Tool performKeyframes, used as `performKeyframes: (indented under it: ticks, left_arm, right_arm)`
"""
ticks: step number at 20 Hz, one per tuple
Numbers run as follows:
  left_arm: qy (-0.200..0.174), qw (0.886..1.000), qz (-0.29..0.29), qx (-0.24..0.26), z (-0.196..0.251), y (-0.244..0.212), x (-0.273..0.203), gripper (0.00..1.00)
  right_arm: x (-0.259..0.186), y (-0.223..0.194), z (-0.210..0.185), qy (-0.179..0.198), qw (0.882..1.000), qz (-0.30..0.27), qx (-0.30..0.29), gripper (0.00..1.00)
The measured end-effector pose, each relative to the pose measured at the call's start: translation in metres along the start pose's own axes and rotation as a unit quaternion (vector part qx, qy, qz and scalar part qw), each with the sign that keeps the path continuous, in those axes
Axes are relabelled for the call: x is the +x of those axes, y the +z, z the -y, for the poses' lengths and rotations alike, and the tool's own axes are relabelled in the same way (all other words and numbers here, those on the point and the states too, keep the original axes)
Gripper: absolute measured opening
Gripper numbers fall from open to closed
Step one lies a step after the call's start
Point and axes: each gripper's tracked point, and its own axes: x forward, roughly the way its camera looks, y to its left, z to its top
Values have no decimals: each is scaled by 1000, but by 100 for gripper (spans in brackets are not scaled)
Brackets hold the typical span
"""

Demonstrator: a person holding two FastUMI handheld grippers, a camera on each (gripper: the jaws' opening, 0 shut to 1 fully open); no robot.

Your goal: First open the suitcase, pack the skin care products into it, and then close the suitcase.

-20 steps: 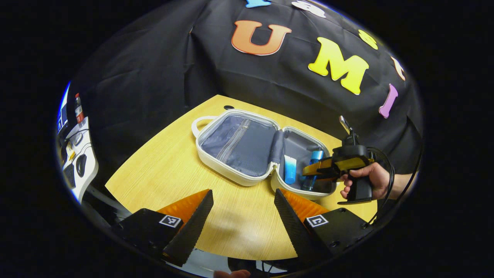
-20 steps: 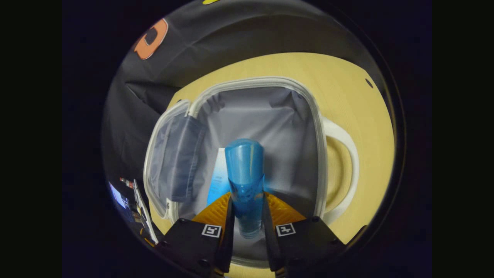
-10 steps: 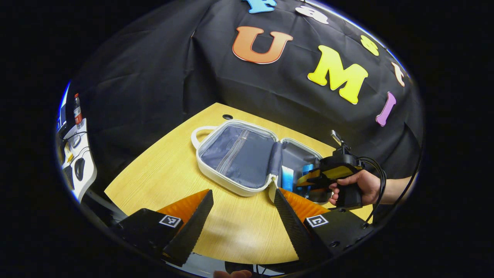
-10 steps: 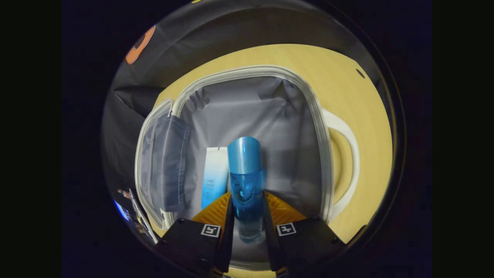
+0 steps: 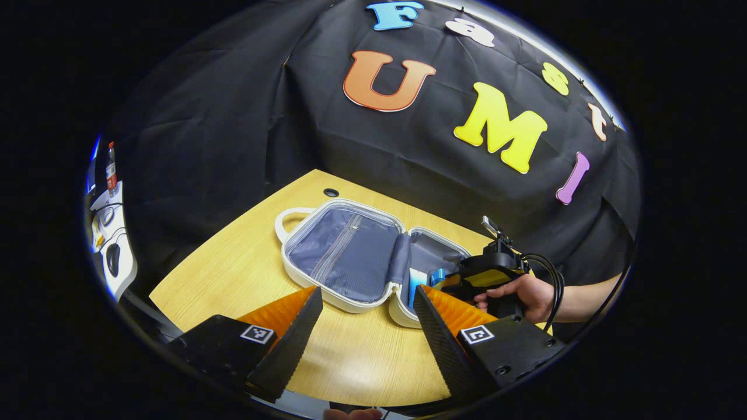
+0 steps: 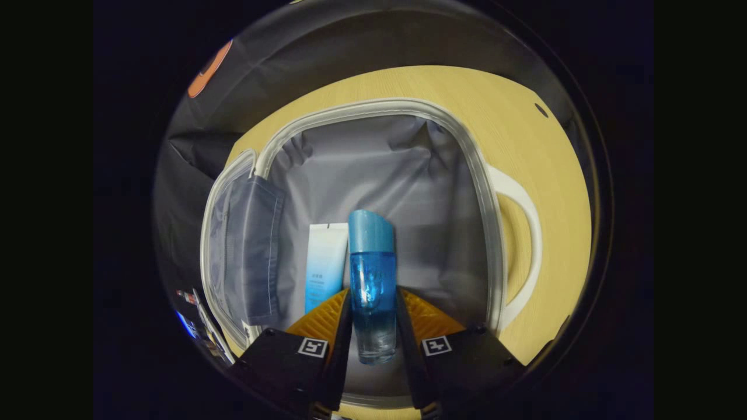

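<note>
**Right gripper lowering bottle into the open case**

Your right gripper [image 6: 373,326] clamps the blue bottle [image 6: 371,280] inside the suitcase [image 5: 350,256], beside the tube [image 6: 324,265] lying by its hinge edge. Your left gripper [image 5: 367,326] hangs wide, holding nothing, over the desk's [image 5: 245,262] near edge. Opening is done; 2 products are in. Release and closing remain.

wooden table [image 5: 245,274]; white desk [image 5: 114,274] with dark objects at far left.

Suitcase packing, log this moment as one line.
suitcase: open | right gripper: shut on blue bottle | tube: inside | left gripper: open
</note>
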Motion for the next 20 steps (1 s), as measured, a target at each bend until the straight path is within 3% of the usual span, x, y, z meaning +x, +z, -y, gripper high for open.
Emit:
performKeyframes:
  ticks: [5, 6, 7, 8, 10, 13, 16, 19, 20]
  left_arm:
    - [-31, 999, 25, -2, -11, 17, 5, 100]
    - [-30, 999, 32, -4, -20, 22, 8, 100]
    - [-27, 999, 35, -6, -32, 26, 14, 99]
    - [-23, 999, 40, -8, -43, 31, 18, 98]
    - [-20, 999, 49, -11, -64, 43, 29, 98]
    - [-37, 996, 66, -37, -107, 61, 63, 98]
    - [-43, 992, 48, -106, -153, 54, 113, 99]
    - [-68, 985, 38, -155, -166, 51, 145, 98]
    - [-82, 979, 35, -181, -164, 51, 161, 98]
  right_arm:
    - [-16, -4, 8, 0, 999, 20, -37, 45]
    - [-23, -4, 10, -2, 998, 30, -56, 57]
    - [-30, -3, 10, 1, 997, 42, -70, 58]
    - [-38, -4, 11, 2, 995, 52, -81, 67]
    - [-57, -3, 11, 10, 991, 78, -108, 64]
    - [-108, 3, 13, 23, 967, 161, -197, 70]
    - [-156, 9, 16, 23, 940, 223, -259, 74]
    - [-190, 7, 13, 40, 922, 260, -285, 70]
    - [-200, 2, 15, 44, 920, 266, -286, 75]
